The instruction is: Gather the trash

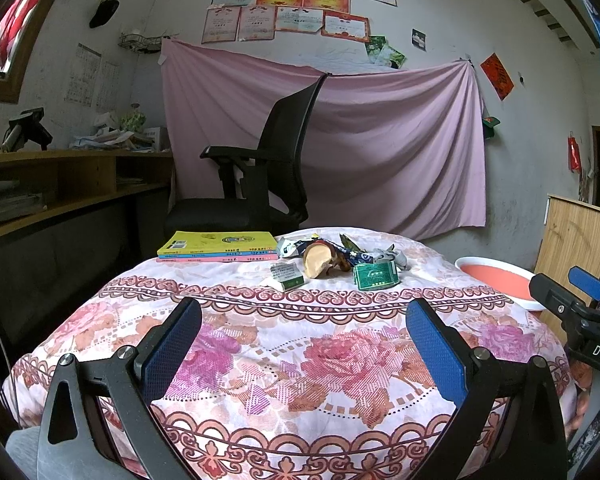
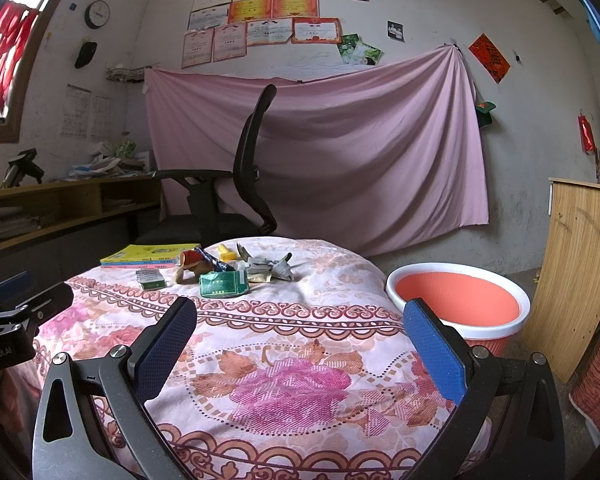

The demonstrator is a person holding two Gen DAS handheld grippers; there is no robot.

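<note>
The crumpled grey and dark foil wrappers (image 2: 268,266) at mid-frame overlap too closely to tell apart. Beside them on the floral-cloth desk (image 1: 300,360) lie a crushed green packet (image 1: 376,276) and a small green-and-white carton (image 1: 286,276). The left tool (image 1: 304,344) and right tool (image 2: 300,344) hover low, blue pads apart, empty. The orange plastic basin (image 2: 458,300) sits at right.

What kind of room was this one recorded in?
Probably a lived-in home room used as a study: certificates taped to the wall, an office chair by a cluttered desk, and a cloth-covered table holding books and wrappers.
</note>
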